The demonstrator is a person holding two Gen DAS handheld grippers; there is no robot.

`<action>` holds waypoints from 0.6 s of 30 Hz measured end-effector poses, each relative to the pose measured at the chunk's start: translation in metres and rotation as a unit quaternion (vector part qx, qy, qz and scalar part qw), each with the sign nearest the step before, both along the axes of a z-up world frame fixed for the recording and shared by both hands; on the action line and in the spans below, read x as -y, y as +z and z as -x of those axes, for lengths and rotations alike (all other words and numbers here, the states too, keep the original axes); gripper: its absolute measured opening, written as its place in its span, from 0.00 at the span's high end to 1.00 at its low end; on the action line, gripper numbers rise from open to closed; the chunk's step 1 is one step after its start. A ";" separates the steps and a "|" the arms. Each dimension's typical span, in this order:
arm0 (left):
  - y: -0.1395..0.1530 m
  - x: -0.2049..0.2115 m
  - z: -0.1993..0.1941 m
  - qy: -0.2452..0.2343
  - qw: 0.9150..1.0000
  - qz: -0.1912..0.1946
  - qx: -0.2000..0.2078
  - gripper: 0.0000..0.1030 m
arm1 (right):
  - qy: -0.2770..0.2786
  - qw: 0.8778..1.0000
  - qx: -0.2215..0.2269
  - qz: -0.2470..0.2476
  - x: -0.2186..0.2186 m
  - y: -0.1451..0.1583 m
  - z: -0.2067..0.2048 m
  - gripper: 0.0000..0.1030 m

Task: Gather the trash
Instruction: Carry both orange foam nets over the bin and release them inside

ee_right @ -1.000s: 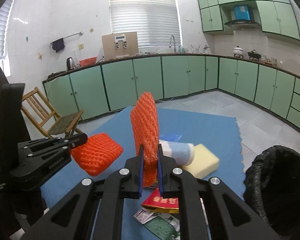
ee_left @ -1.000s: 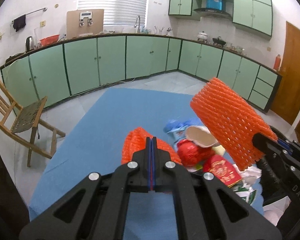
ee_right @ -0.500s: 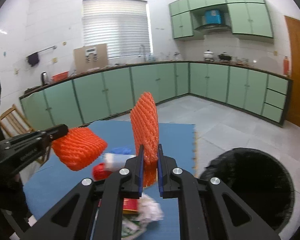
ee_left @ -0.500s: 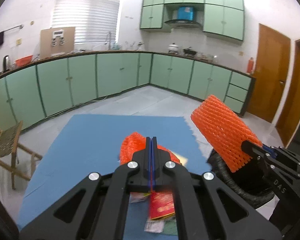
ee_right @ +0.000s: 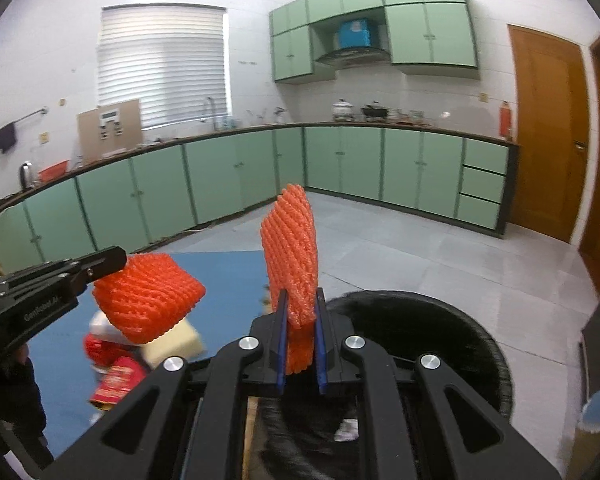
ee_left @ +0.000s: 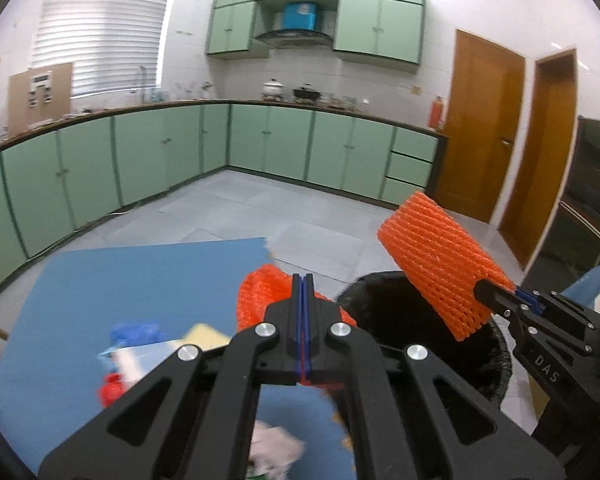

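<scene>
My left gripper (ee_left: 302, 292) is shut on an orange foam net sleeve (ee_left: 256, 296); from the right wrist view that sleeve (ee_right: 148, 296) hangs over the blue mat. My right gripper (ee_right: 300, 304) is shut on a second orange foam net sleeve (ee_right: 292, 248), held upright over the near rim of the black-lined trash bin (ee_right: 440, 344). In the left wrist view this sleeve (ee_left: 440, 272) and the right gripper (ee_left: 496, 290) are above the bin (ee_left: 384, 320). Loose trash lies on the mat: a red wrapper (ee_right: 116, 376), a beige sponge (ee_right: 176, 344), blue and white packets (ee_left: 136, 332).
A blue floor mat (ee_left: 132, 280) lies left of the bin. Green cabinets (ee_right: 340, 168) run along the far walls. Wooden doors (ee_left: 480, 128) stand at the right. Grey tiled floor (ee_right: 420, 248) stretches behind the bin.
Both grippers swung right with their orange sleeves, away from the trash pile toward the black bin, which came into view. Both grips are unchanged.
</scene>
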State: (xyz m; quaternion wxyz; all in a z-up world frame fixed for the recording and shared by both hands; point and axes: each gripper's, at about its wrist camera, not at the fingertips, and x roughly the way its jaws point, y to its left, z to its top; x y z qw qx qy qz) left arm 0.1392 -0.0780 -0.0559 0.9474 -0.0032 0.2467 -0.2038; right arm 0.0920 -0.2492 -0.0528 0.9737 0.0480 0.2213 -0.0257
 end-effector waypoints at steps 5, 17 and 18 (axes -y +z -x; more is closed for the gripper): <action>-0.016 0.051 -0.016 -0.042 0.999 0.000 -0.011 1.00 | -0.035 0.999 -0.018 -0.003 0.038 -0.017 -0.003 0.89; -0.074 0.133 -0.047 -0.104 0.993 -0.030 -0.054 1.00 | -0.086 0.994 -0.071 -0.015 0.102 -0.074 -0.008 0.89; -0.078 0.137 -0.049 -0.108 0.992 -0.032 -0.060 1.00 | -0.087 0.993 -0.077 -0.017 0.106 -0.079 -0.009 0.88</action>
